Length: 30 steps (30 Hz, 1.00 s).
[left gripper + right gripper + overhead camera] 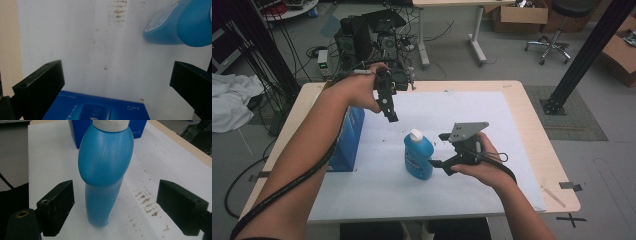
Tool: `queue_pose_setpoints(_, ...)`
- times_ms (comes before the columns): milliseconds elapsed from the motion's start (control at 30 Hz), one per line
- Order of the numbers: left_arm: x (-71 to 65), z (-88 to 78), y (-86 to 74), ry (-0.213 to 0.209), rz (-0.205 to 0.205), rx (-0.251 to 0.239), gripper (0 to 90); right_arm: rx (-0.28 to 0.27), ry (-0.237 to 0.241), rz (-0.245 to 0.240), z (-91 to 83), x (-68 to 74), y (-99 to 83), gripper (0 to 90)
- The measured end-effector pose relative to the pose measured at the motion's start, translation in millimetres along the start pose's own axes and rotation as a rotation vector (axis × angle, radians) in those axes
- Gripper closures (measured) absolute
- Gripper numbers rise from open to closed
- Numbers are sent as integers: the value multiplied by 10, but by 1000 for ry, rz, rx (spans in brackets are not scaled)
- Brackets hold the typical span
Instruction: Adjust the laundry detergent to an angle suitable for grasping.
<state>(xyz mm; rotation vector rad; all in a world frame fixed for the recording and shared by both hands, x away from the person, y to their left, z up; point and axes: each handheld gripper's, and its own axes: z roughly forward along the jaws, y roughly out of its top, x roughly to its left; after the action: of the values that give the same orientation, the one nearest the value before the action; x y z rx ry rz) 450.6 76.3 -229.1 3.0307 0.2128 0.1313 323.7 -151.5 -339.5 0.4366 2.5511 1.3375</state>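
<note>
A blue bottle (418,156) with a white cap stands upright on the white sheet (492,115) near the table's middle. My right gripper (443,151) is open just to its right, jaws pointing at it but apart from it. In the right gripper view the bottle (105,170) stands between and beyond the open right gripper (117,207). A blue box (348,140) lies at the sheet's left edge. My left gripper (392,118) hangs open above the sheet, between box and bottle. In the left gripper view the left gripper (117,85) spans the box (100,108) below and the bottle (180,25) at upper right.
The wooden table (539,145) edge borders the sheet on the right. Computer gear and cables (367,35) sit on the floor behind the table. A black post (584,55) rises at right, and a white cloth (229,100) lies at far left.
</note>
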Motion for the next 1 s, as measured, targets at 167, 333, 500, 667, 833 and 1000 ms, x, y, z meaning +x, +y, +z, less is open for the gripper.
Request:
queue_pose_setpoints(167, -12, 7, -4, 1, 3, 4, 1, -10, -28, 23, 113, 21, -42, 147)
queue_pose_setpoints(333, -18, 8, -14, 3, 0, 2, 0, -33, -42, 31, 165, 35, -46, 147)
queue_pose_setpoints(500, -21, 2, -17, 2, 1, 7, 1, -50, -55, 36, 234, 54, -29, 146)
queue_pose_setpoints(667, -28, 11, -29, 0, -7, 4, 0, -64, -36, 38, 324, 97, 0, 146)
queue_pose_setpoints(833, -28, 19, -43, 0, -4, 9, 0, -80, -24, 42, 419, 128, 36, 146)
queue_pose_setpoints(1000, -18, 17, -68, 0, -8, 8, 1, -102, -31, 53, 487, 134, 75, 146)
